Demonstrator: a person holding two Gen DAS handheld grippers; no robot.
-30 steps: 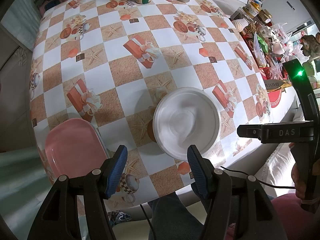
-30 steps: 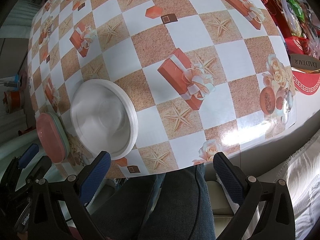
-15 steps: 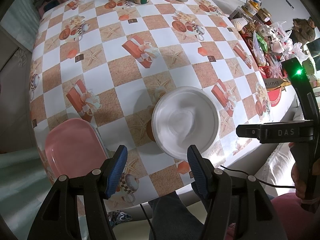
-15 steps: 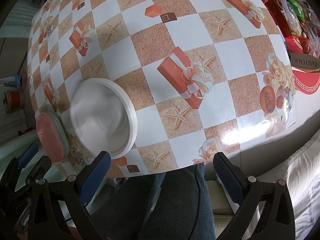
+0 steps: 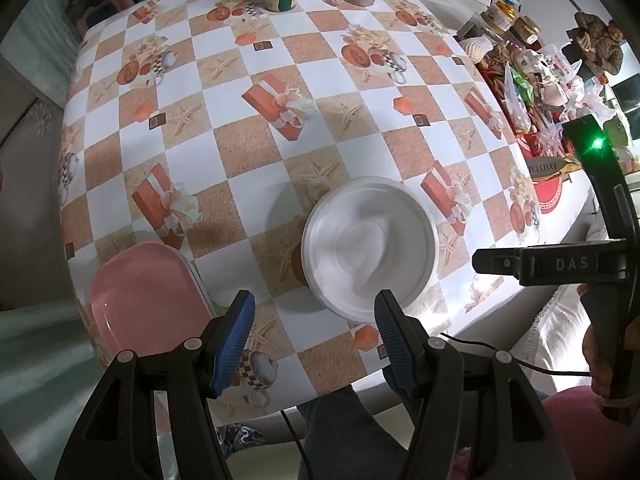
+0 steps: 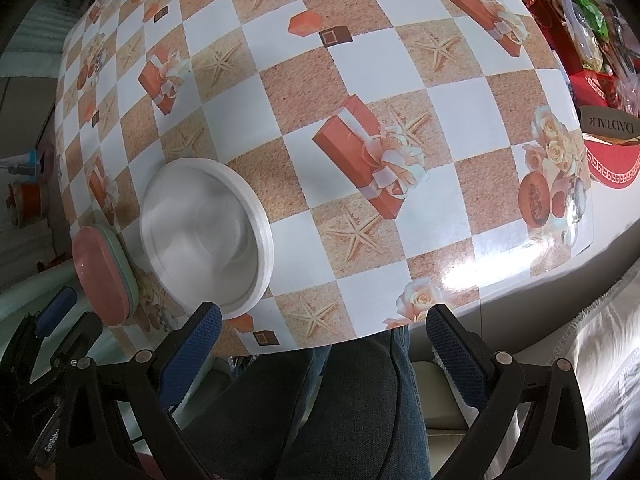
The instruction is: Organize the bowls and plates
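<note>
The pink plate (image 5: 144, 296) sits at the table's (image 5: 248, 148) near-left corner, stacked on a green one, and the white bowl (image 5: 370, 246) stands just right of it by the near edge. I hold my left gripper (image 5: 314, 340) steeply downward, released and empty; my right gripper (image 6: 324, 354) hangs likewise, jaws wide over my lap.

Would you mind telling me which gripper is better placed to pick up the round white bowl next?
Left. The left gripper hangs open right at the near rim of the round white bowl. The right gripper, also open, sits off to the bowl's side, over the table edge.
</note>
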